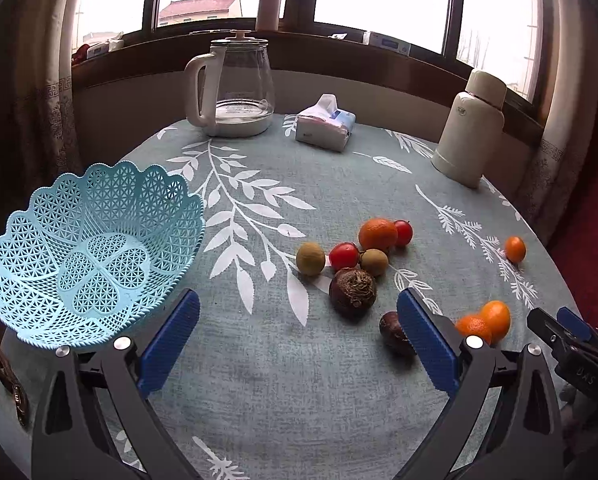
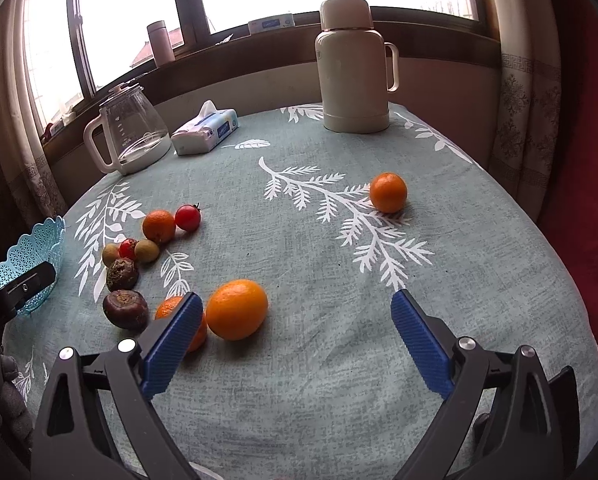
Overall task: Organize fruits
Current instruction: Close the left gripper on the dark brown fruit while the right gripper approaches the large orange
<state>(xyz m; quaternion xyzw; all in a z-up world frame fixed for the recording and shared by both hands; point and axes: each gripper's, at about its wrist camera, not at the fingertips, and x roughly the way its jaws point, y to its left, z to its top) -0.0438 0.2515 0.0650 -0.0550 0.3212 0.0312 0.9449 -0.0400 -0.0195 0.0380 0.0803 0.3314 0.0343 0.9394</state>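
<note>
Both of your claws stood wide apart and held nothing: the left claw (image 1: 298,344) hung over bare cloth on the near side of the tabletop (image 1: 339,184), and the right claw (image 2: 297,340) hung low with its left pad just beside the big orange (image 2: 237,309). The blue lattice basket (image 1: 95,256) sat empty at the left edge, so by the look of it no fruit had gone in yet. The main cluster lay mid-table, well apart from the basket: two small red tomatoes, an orange (image 1: 377,234), two pale round fruits and a dark water chestnut (image 1: 353,292), several of them touching. A second chestnut (image 2: 125,309) lay nearer you, and a lone orange (image 2: 388,192) sat off to the right. The big orange looked the sensible first pick for your right claw. You would have done well to shift left until it sat centred between the pads, lower close to the cloth, and close gently, since a round fruit rolls if nudged off-centre. A smaller orange (image 2: 170,307) lay half hidden behind the left pad, touching or nearly touching the big one, so it might have been knocked on the way down.
</note>
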